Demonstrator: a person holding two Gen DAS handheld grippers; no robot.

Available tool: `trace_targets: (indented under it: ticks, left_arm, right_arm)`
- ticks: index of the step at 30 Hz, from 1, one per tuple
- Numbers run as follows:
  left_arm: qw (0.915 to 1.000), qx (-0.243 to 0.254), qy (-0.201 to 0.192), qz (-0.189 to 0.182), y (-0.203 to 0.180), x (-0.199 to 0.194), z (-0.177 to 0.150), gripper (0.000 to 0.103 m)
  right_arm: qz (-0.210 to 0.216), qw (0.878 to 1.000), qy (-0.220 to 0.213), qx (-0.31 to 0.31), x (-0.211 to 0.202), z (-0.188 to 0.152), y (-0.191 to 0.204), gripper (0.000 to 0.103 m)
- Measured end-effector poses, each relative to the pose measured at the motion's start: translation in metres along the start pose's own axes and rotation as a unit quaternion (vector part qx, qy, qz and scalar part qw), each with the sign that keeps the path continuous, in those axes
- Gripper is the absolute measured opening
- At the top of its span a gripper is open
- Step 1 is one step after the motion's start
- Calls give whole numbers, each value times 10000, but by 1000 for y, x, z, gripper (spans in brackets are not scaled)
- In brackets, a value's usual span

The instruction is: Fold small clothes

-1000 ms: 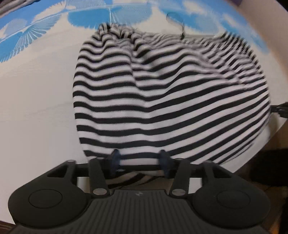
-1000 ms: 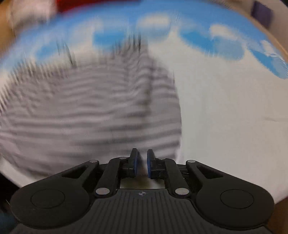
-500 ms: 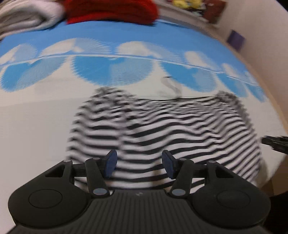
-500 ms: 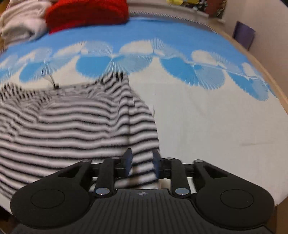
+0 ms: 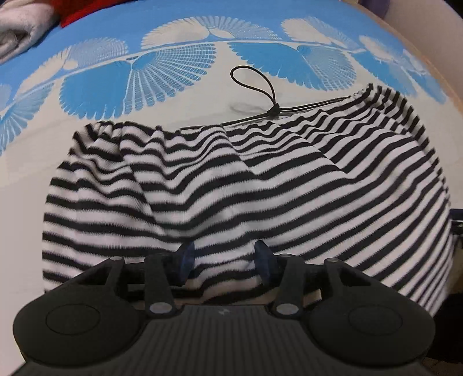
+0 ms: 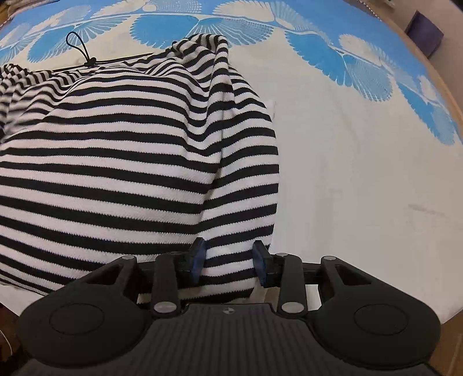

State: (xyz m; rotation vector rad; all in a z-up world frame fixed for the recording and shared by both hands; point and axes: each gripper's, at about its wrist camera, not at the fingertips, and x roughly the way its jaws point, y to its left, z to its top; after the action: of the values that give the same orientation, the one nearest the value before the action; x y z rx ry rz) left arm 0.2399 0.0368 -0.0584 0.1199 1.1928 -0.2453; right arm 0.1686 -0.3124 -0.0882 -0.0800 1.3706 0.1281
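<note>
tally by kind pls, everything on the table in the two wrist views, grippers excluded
Striped garment: 1
Black drawstring loop, part of that garment: 1
Blue-and-white patterned cloth covering the table: 1
Pale folded fabric at the far left edge: 1
Red fabric beside it: 1
Total: 5

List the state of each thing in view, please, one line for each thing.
Striped garment: spread on the cloth, wrinkled, not yet folded.
Black drawstring: knotted, its loop lying on the cloth.
Left gripper: closing, fabric between its jaws.
Right gripper: opening, fabric between its jaws.
</note>
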Motion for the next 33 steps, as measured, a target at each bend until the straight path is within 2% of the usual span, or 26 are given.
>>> trace_targets:
  ticks: [3, 5, 7, 10, 16, 19, 21, 23, 24, 27, 28, 29, 33]
  left_arm:
    - [9999, 115, -103, 75, -1, 5, 1, 62]
    - [9999, 50, -98, 34, 2, 2, 1, 63]
    - [9998, -127, -144, -71, 9, -8, 2, 63]
    - [9979, -423, -456, -204, 23, -36, -3, 64]
    - [9926, -706, -961, -222, 49, -90, -39, 64]
    - [9910, -877, -978, -258, 58, -110, -64, 63]
    - [9886, -1056, -1021, -318, 63, -123, -80, 63]
    - [9856, -1271, -1043, -401, 66, -131, -96, 62]
    - [9839, -1409, -1021, -417, 68, -133, -106, 59]
    - [9821, -1645, -880, -244, 67, -133, -132, 58]
    - [9818, -1698, -835, -160, 67, -132, -138, 56]
    - [9811, -1755, -806, -85, 69, -131, -143, 55]
    - [9734, -2178, -666, 242, 77, -128, -158, 54]
  right_arm:
    - [21, 10000, -4, 9, -1, 1, -2, 38]
    - [15, 10000, -17, 14, -2, 0, 0, 41]
    - [29, 10000, -52, 39, -3, 1, -1, 41]
    - [44, 9998, -175, 101, -8, 5, -2, 42]
    - [175, 9943, -1005, 311, -38, 14, 4, 42]
    - [504, 9878, -1454, 225, -57, 13, 16, 42]
    - [706, 9852, -1564, 49, -62, 12, 24, 42]
    - [813, 9858, -1456, -196, -59, 10, 34, 42]
    - [792, 9883, -1258, -346, -54, 8, 40, 42]
    - [356, 9959, -183, -812, -20, -4, 49, 49]
    - [301, 9962, -53, -817, -16, -7, 48, 56]
    - [306, 9967, -65, -743, -17, -7, 45, 60]
    - [407, 9982, -109, -427, -22, -10, 27, 61]
